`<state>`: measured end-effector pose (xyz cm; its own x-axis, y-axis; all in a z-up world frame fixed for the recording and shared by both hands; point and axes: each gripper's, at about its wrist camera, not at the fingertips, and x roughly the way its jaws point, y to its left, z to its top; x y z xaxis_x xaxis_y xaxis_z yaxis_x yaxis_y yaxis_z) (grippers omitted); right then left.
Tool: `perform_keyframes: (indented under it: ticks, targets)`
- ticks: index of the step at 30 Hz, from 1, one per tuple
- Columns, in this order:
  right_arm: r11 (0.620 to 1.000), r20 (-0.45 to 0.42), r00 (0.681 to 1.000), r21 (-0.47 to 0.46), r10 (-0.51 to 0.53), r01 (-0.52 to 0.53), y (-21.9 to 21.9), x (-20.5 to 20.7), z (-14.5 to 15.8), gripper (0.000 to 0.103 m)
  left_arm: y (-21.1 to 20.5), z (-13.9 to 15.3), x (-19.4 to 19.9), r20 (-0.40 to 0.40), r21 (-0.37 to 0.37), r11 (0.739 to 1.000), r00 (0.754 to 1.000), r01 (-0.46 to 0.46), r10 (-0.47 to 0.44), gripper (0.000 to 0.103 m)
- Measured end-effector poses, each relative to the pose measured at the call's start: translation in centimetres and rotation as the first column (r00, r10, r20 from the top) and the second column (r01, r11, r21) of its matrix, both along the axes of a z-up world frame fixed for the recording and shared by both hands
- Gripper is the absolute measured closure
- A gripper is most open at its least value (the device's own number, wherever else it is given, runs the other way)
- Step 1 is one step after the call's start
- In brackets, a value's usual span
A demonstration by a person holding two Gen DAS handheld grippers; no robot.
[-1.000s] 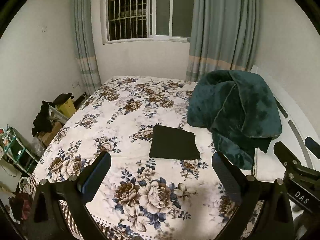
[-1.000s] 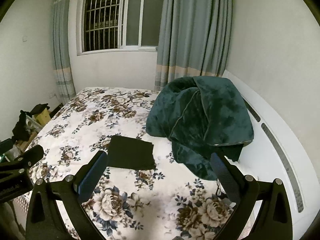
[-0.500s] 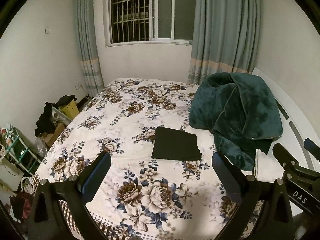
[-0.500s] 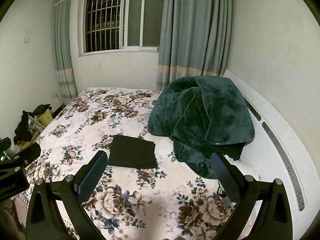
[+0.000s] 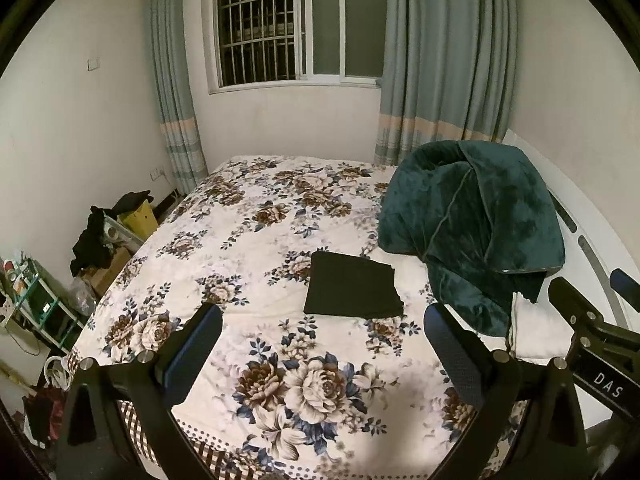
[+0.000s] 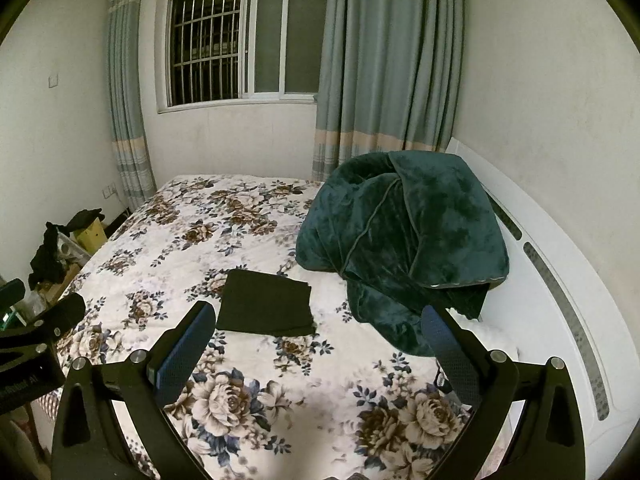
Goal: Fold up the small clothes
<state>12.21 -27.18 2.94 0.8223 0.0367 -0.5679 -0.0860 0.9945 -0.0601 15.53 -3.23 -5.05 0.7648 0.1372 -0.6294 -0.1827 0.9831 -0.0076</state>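
Observation:
A small black garment (image 5: 352, 290), folded into a flat rectangle, lies on the floral bedspread (image 5: 256, 240) near the middle of the bed; it also shows in the right wrist view (image 6: 266, 302). My left gripper (image 5: 322, 322) is open and empty, held above the near end of the bed, well short of the garment. My right gripper (image 6: 316, 320) is open and empty, also back from the garment. The right gripper's body shows at the right edge of the left wrist view (image 5: 592, 332).
A dark green plush blanket (image 5: 476, 232) is heaped at the bed's right side against the white headboard (image 6: 560, 280). Boxes with dark clothes (image 5: 104, 232) and a small shelf (image 5: 36, 304) stand on the floor at the left. Window and curtains are behind.
Both grippers have drawn back and risen a little from the bed; the garment looks smaller and farther. The garment has not moved. Both stay open.

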Motion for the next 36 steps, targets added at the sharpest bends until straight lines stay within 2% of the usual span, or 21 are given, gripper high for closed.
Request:
perform_keyframes:
  ticks: [36]
  targets:
    - [1.0, -0.005, 1.0, 0.006, 0.0, 0.0, 0.04, -0.35, -0.08, 0.0, 0.3, 0.12, -0.04, -0.003, 0.004, 1.0, 1.0, 0.011, -0.011, 0.0]
